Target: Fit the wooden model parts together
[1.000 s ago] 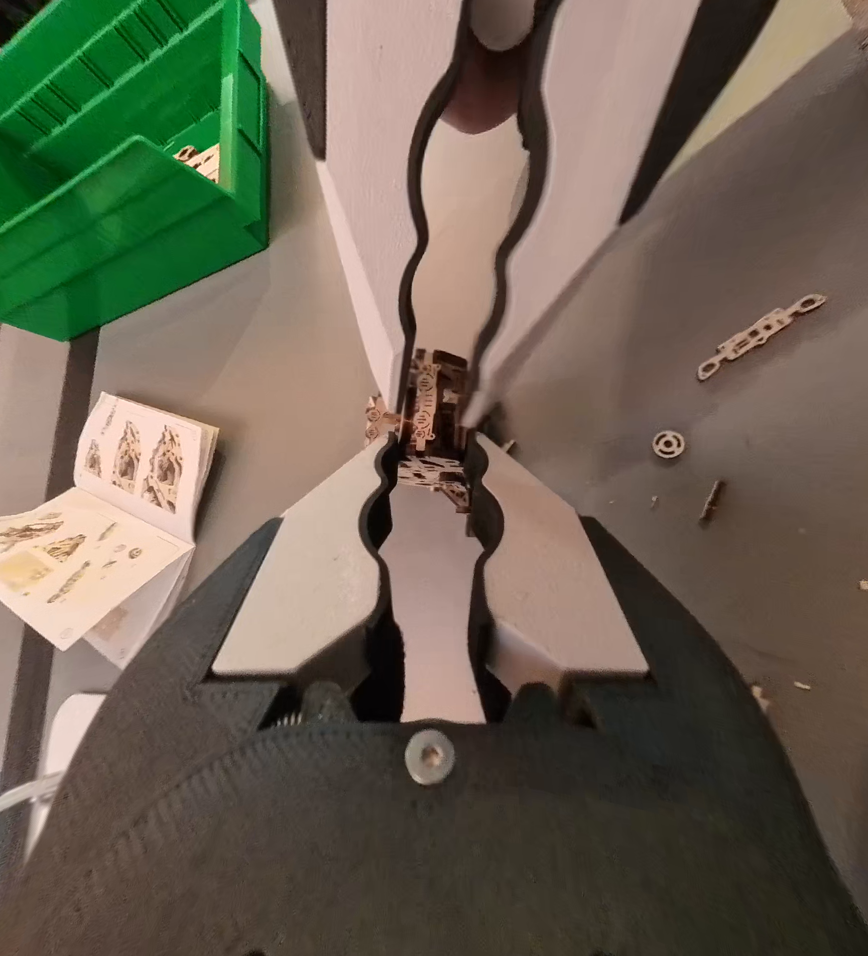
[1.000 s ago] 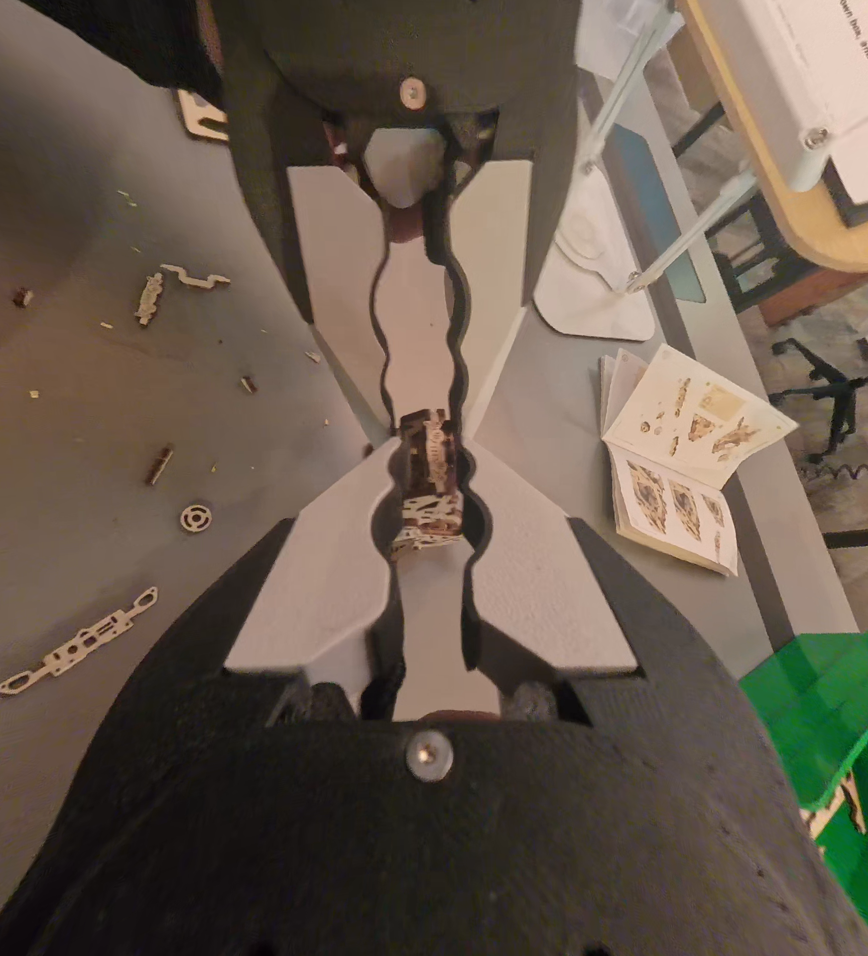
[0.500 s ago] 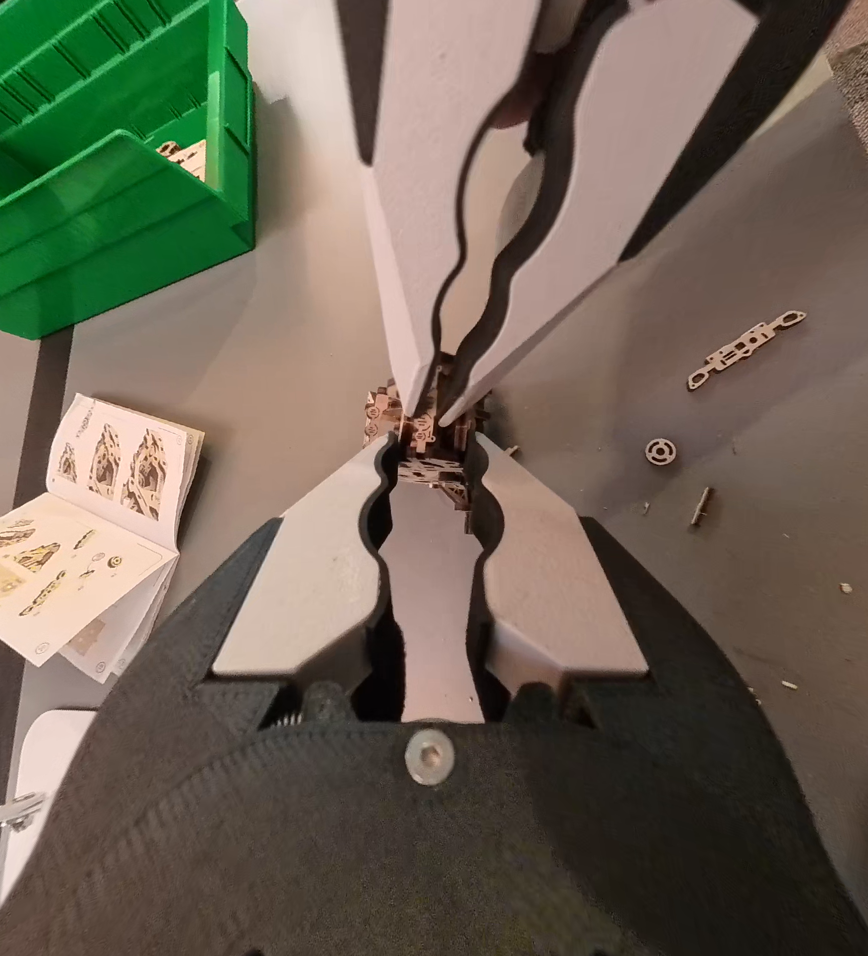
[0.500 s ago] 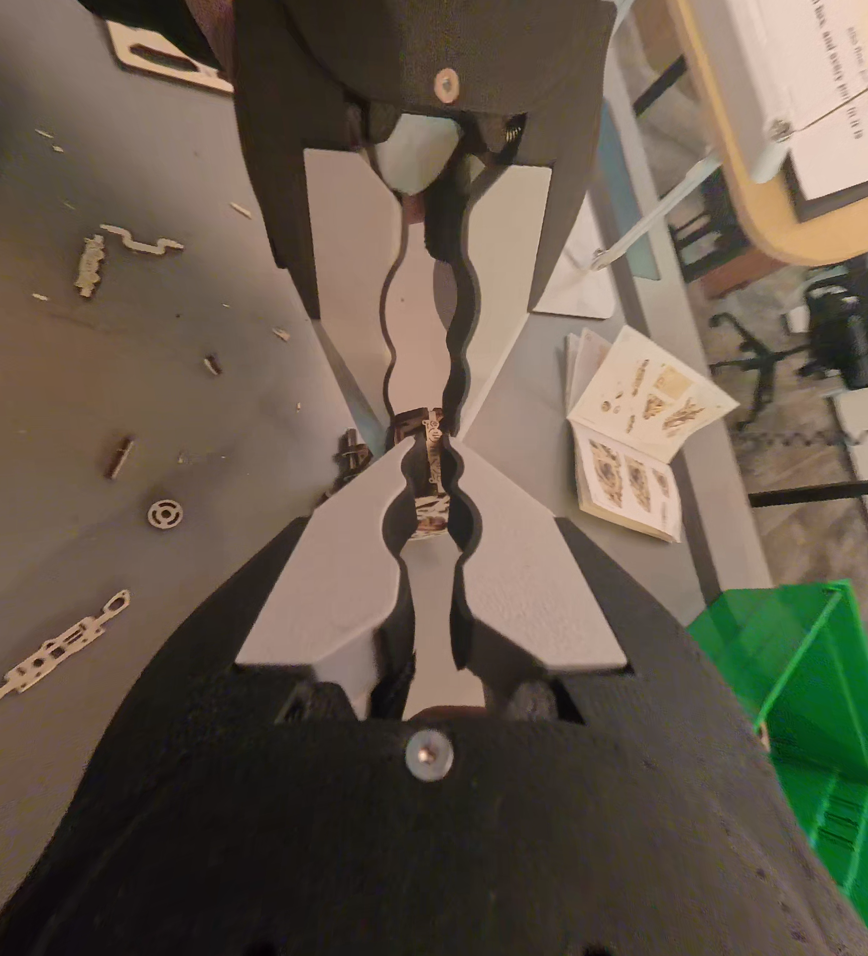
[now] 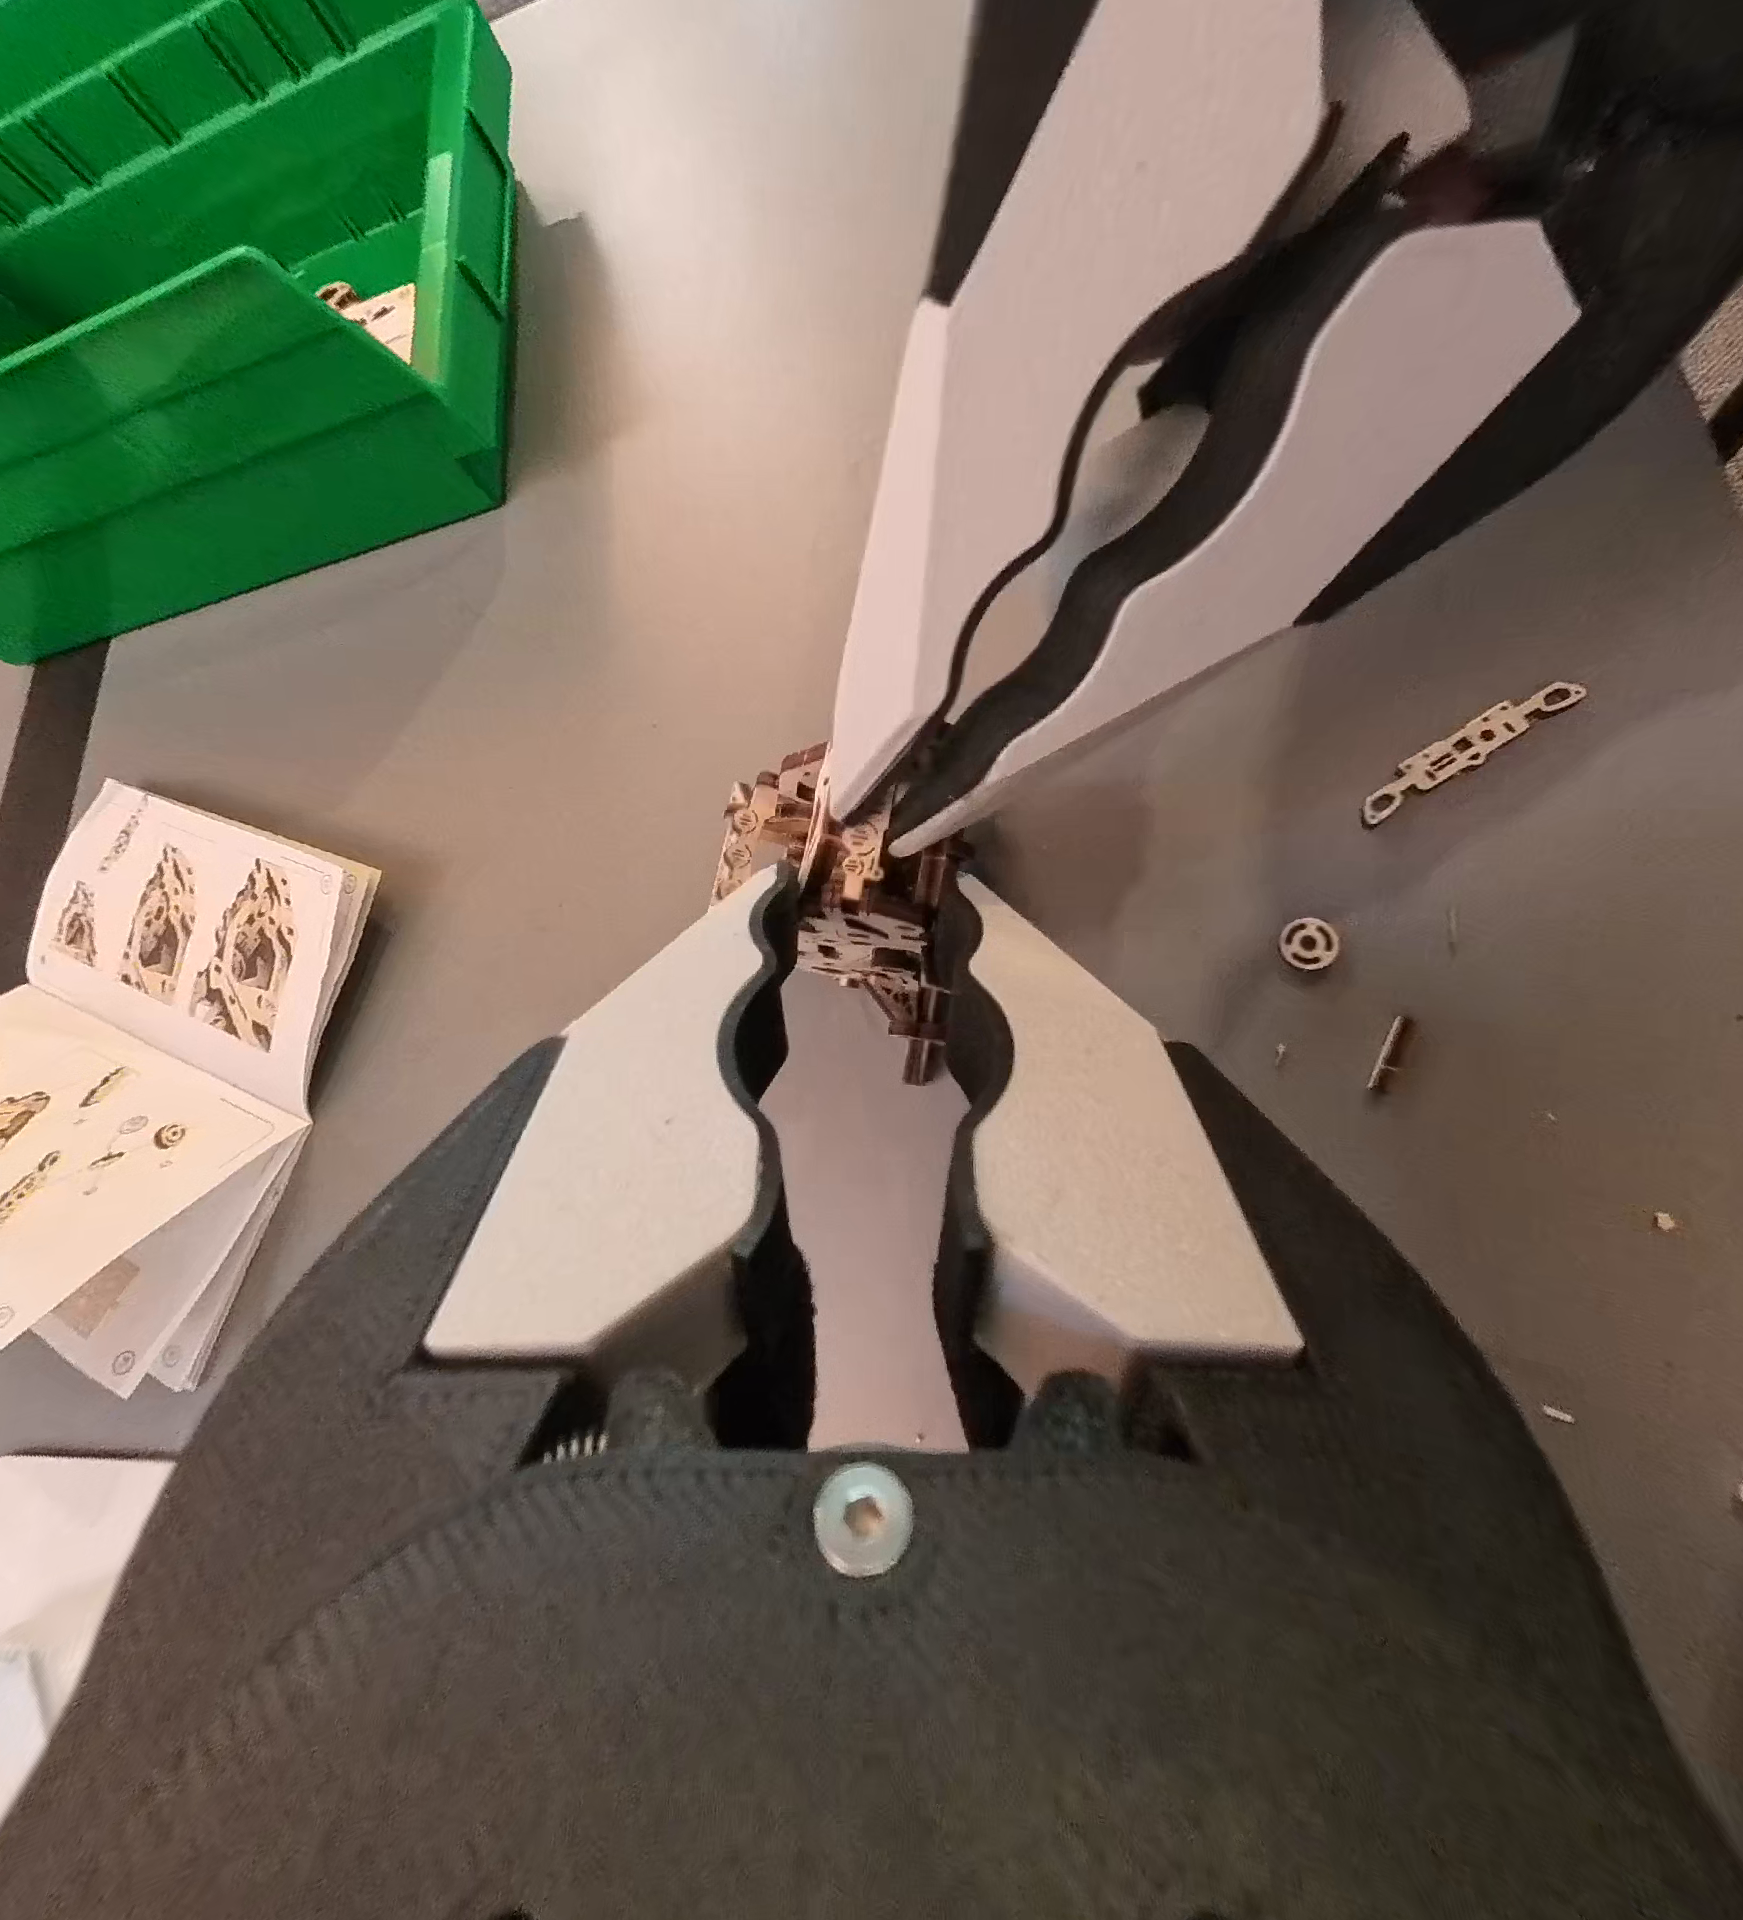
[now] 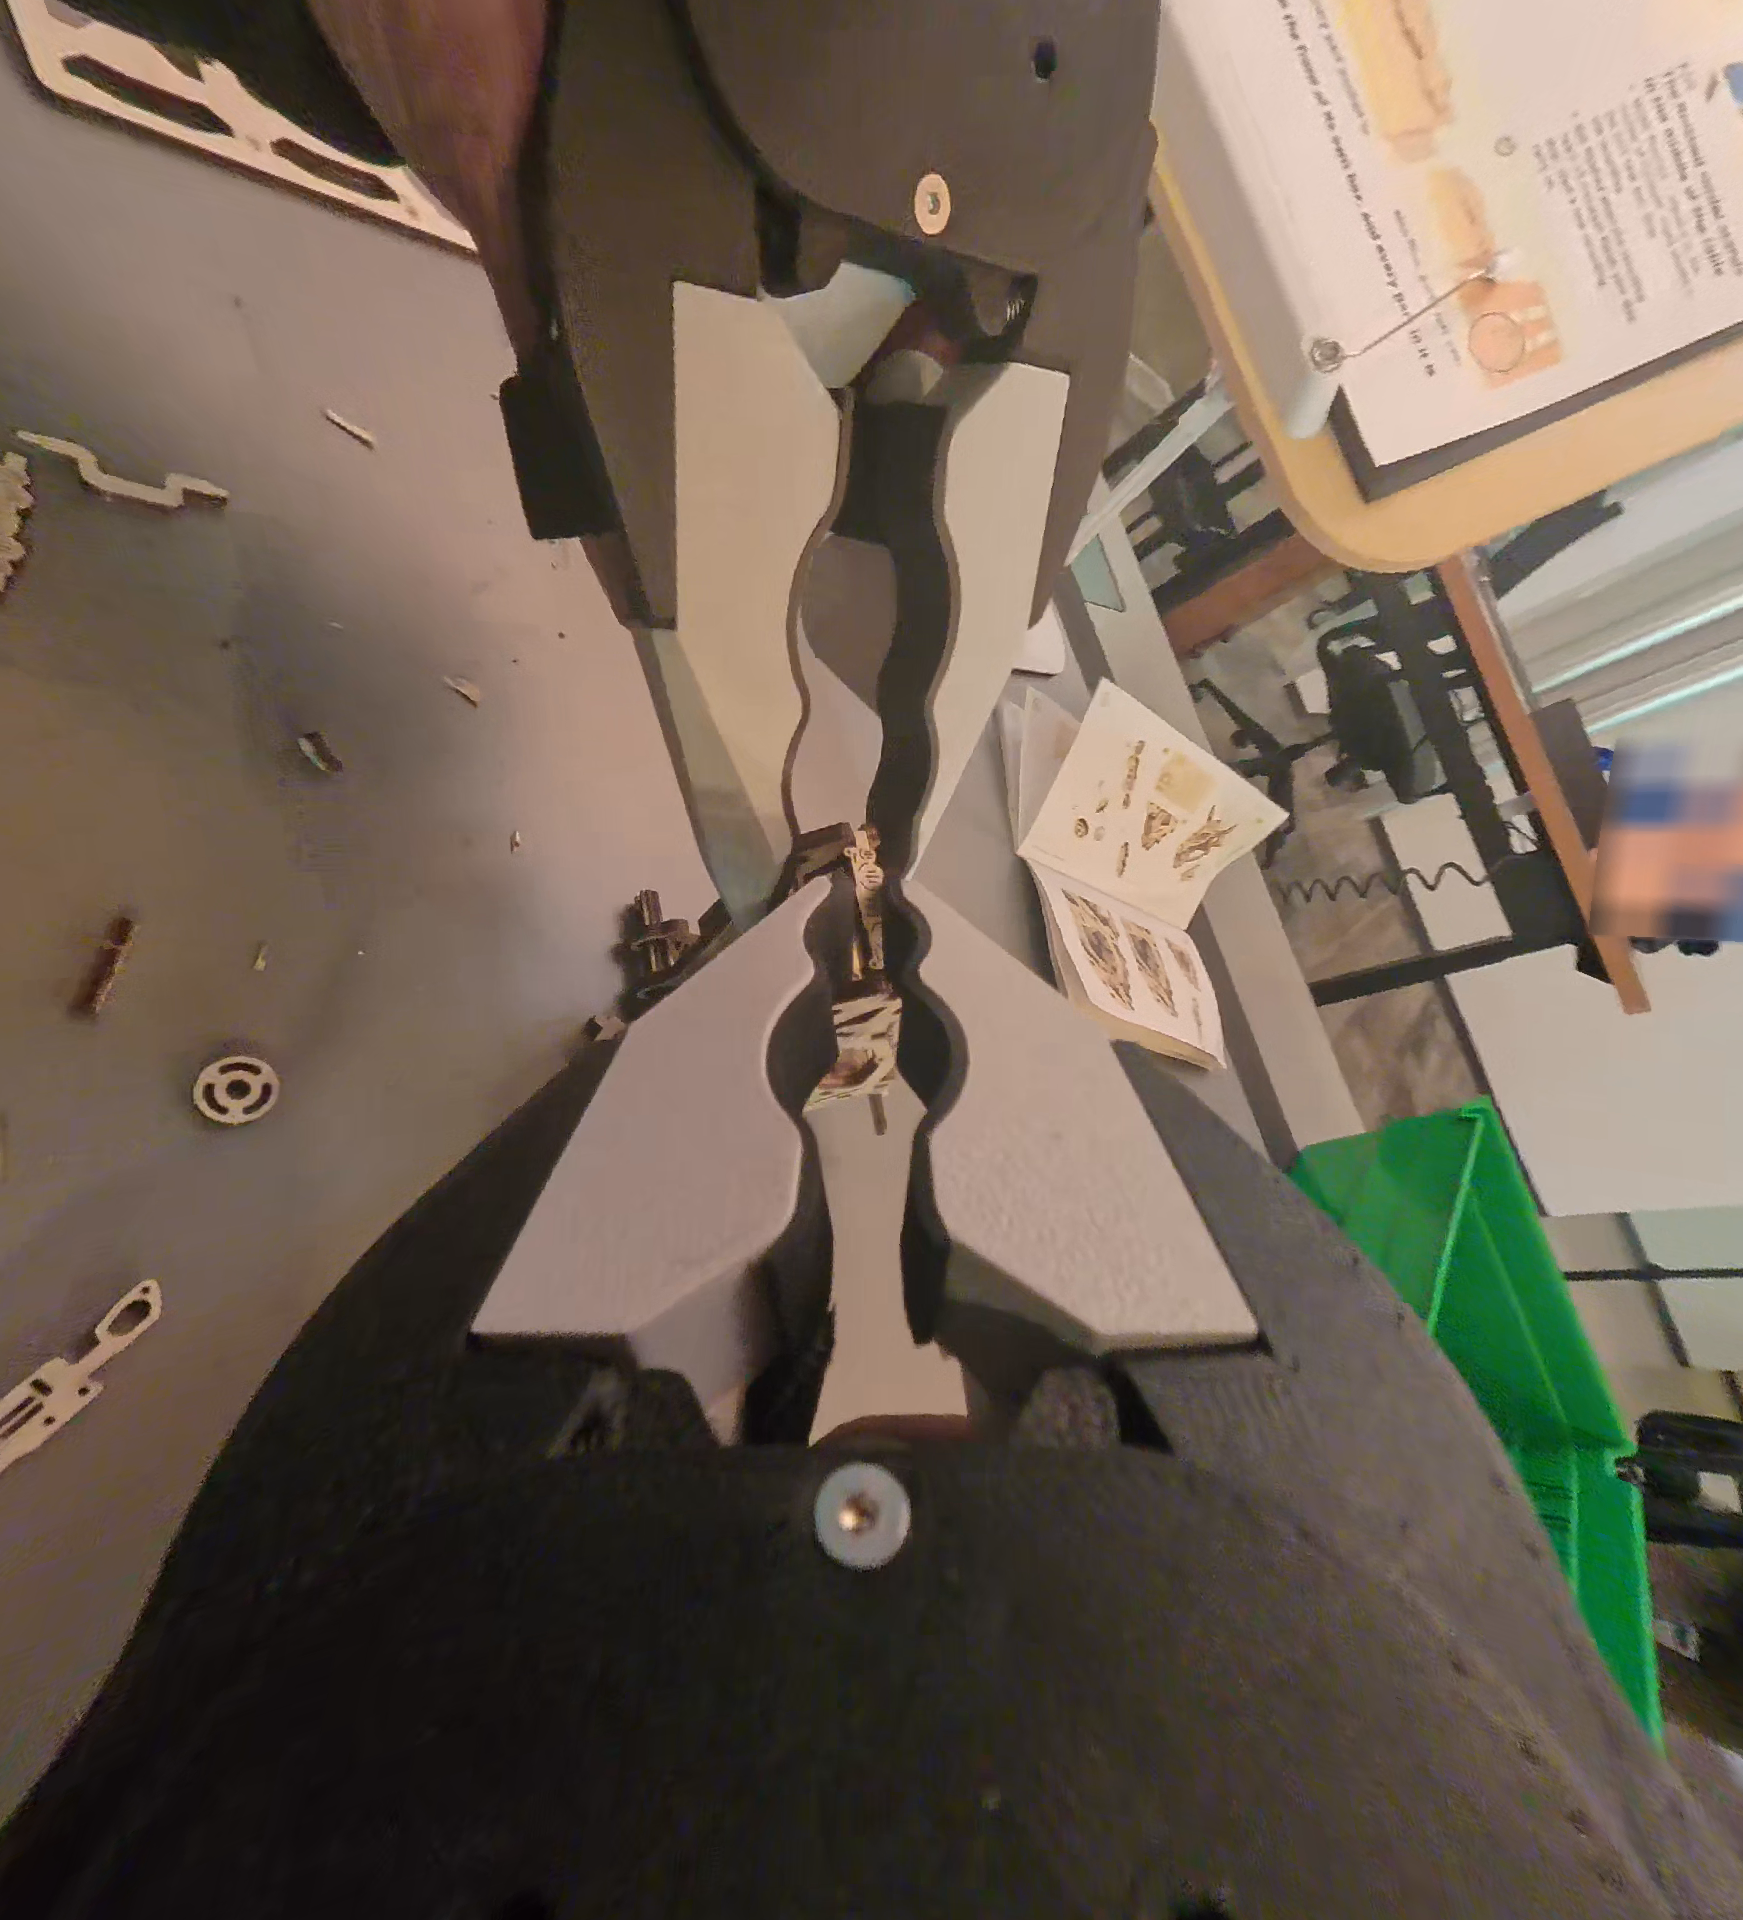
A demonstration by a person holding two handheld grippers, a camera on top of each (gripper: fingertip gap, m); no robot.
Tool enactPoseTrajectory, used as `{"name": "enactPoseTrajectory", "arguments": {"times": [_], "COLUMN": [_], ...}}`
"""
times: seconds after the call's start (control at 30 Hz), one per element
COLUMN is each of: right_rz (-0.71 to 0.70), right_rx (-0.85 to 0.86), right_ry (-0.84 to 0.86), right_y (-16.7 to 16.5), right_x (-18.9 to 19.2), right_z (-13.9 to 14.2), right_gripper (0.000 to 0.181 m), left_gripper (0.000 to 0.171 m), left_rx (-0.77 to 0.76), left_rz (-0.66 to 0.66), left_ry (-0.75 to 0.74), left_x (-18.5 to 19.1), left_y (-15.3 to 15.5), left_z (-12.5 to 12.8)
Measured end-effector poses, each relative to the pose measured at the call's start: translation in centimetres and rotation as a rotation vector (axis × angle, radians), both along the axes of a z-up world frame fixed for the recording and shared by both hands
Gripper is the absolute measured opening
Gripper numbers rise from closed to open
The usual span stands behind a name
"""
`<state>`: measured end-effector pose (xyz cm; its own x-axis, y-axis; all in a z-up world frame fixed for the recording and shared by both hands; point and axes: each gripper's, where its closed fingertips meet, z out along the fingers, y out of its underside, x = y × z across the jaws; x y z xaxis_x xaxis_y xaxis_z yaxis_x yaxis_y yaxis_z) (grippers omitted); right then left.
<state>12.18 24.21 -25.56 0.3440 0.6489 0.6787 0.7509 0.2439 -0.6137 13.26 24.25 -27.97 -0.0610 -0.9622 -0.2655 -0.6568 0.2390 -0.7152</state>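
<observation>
A: Where is the model [image 5: 862,914] now?

B: It is above the grey table [image 5: 576,644], not resting on it. The left gripper [image 5: 867,894] has closed on it; its two tips press the wooden block from both sides, and a dark strip of the model hangs down into the gap between the fingers.

A: And the right gripper [image 6: 867,894]?

B: It comes from the opposite side, tip to tip with the left one. Its jaws are nearly together and they pinch a thin wooden part [image 6: 865,977] which stands on edge between them. In the left wrist view this gripper [image 5: 882,821] enters from the upper right, tilted, and its tips touch the top of the model.

A: Are the part and the model already joined?

B: They touch, but I cannot tell if the part is fully seated. A small piece with a peg sticks out to the side of the model.

A: What else lies on the table?

B: A green bin [image 5: 202,312] with some wooden pieces inside stands well apart from the grippers. An open booklet [image 5: 119,1091] lies on the same side, nearer. On the other side lie loose pieces: a long strip [image 5: 1475,753] with cut-outs, a small ring [image 5: 1308,943] and a short peg [image 5: 1388,1051], all apart from the model. In the right wrist view a cut-out sheet [image 6: 243,135] lies at the far edge.
</observation>
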Motion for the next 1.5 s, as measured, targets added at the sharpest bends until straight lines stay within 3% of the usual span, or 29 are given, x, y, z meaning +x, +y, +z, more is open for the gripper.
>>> {"name": "enactPoseTrajectory", "arguments": {"times": [0.33, 0.5, 0.67, 0.97, 1.5], "right_rz": [0.083, 0.074, 0.062, -0.024, -0.108], "right_rx": [0.156, 0.001, -0.078, -0.285, 0.131], "right_ry": [-0.191, -0.088, -0.191, -0.339, -0.305], "right_y": [0.7, 1.9, 2.9, 3.1, 3.5], "right_x": [-0.1, 0.3, 1.5, 3.3, 3.7], "right_z": [0.2, 0.5, 0.6, 0.3, 0.8], "right_gripper": [0.001, 0.003, 0.003, 0.005, 0.0], "left_gripper": [0.023, 0.022, 0.022, 0.022, 0.022], "left_rx": [-0.099, -0.241, -0.344, -0.328, -0.303], "left_rz": [-0.016, -0.01, -0.005, -0.003, 0.039], "left_ry": [0.005, 0.023, 0.08, 0.158, 0.15], "left_x": [0.0, 0.3, 1.2, 2.6, 3.2], "left_y": [0.5, 1.1, 1.8, 1.9, 2.4], "left_z": [0.1, 0.5, 0.7, 0.7, 0.7]}}
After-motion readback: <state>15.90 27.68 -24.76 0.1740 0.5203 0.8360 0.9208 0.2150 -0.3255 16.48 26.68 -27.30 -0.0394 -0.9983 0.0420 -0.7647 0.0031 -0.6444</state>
